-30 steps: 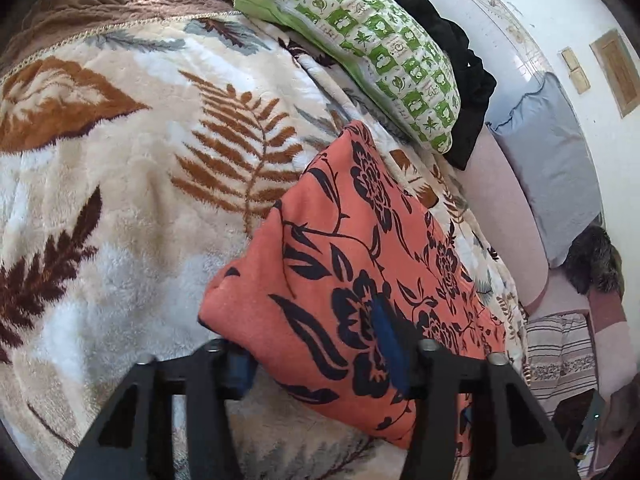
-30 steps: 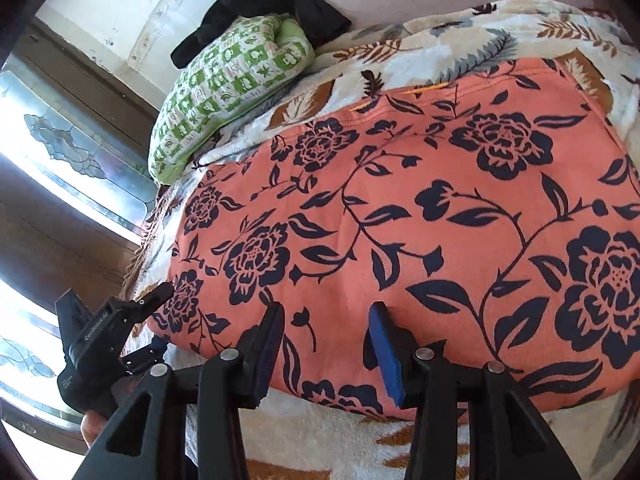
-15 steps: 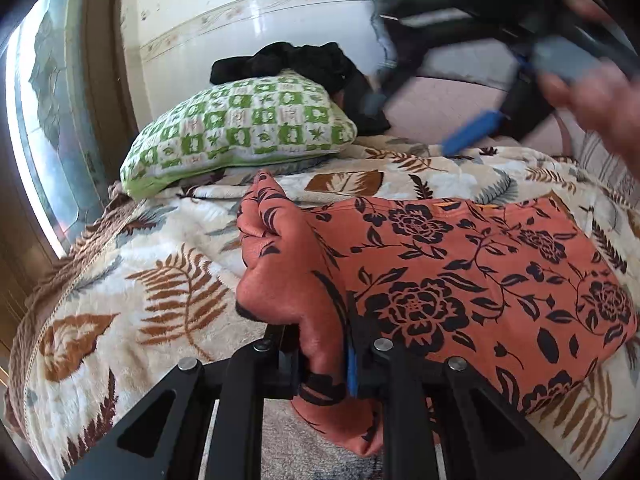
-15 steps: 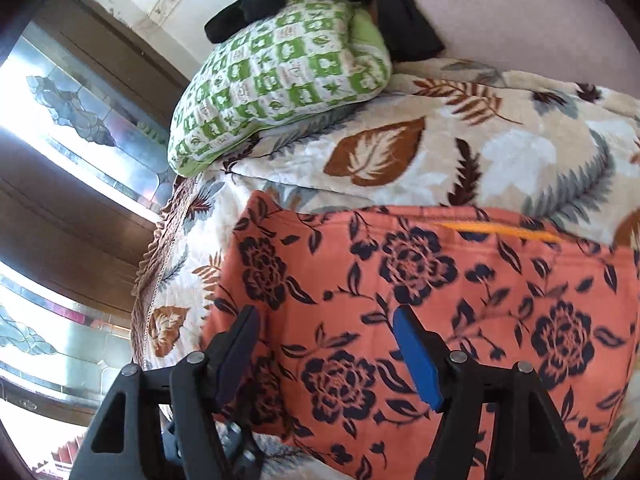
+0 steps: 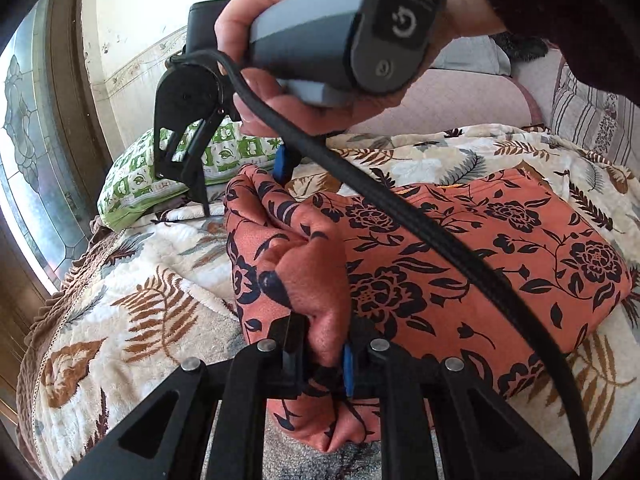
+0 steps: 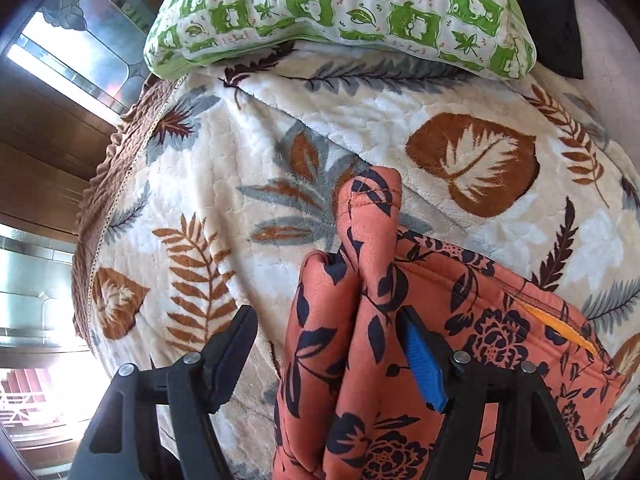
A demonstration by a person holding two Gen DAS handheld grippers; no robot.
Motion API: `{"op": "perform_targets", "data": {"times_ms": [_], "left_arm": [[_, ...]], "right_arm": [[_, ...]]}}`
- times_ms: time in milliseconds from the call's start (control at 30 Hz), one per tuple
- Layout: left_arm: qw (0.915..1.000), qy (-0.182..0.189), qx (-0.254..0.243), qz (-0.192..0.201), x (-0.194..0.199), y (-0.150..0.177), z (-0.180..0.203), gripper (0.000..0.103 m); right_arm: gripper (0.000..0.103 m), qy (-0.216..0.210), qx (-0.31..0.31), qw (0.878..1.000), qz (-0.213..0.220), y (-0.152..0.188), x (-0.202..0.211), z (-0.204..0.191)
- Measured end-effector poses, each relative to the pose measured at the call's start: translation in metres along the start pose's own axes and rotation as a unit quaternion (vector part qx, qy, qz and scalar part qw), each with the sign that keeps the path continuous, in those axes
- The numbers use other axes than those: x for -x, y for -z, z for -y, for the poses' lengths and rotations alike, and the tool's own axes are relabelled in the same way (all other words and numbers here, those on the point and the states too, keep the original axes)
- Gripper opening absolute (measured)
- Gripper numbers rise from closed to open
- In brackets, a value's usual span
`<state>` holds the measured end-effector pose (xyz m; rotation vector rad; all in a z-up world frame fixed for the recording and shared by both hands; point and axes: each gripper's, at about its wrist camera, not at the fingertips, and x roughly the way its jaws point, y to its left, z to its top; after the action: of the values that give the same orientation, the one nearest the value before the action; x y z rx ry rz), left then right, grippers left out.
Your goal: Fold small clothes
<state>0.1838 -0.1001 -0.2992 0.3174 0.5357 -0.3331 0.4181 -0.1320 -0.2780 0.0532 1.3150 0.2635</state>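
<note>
My left gripper (image 5: 325, 354) is low over the leaf-print blanket (image 5: 160, 280), jaws pinching a raised fold of the orange floral garment (image 5: 460, 264). My right gripper (image 6: 328, 354) straddles that same ridge, jaws spread, not clamping. My right hand (image 5: 320, 40) holds its grey handle above, tilted down.

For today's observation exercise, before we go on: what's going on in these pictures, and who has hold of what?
A person is folding an orange floral garment on a leaf-patterned blanket, with a handheld gripper in each hand. The left gripper is shut on a bunched edge of the cloth. The right gripper is open, its fingers on either side of a raised fold at the far end without pinching it. Most of the garment lies flat. A green checked pillow sits beyond.
</note>
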Motion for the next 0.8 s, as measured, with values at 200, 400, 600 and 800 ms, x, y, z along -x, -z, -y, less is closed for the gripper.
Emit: {"op": "perform_targets", "data": {"times_ms": [200,400,600,800], "left_arm": [[0.9997,0.015,-0.018,0.012,0.008,-0.002,0.012,0.014],[0.9941,0.095,-0.008,0.051,0.042,-0.029,0.032,0.014],[0.9746,0.212,-0.033,0.063,0.047,-0.064,0.107,0.014],[0.9555,0.282,-0.077,0.043,0.026,-0.07,0.194,0.014]], "right_arm": [[0.014,0.056,0.055,0.995,0.064,0.022,0.015,0.005],[0.014,0.036,0.032,0.987,0.151,0.067,0.081,0.071],[0.014,0.04,-0.016,0.982,0.182,0.115,0.121,0.171],[0.014,0.046,-0.088,0.978,0.185,0.157,0.117,0.273]]}}
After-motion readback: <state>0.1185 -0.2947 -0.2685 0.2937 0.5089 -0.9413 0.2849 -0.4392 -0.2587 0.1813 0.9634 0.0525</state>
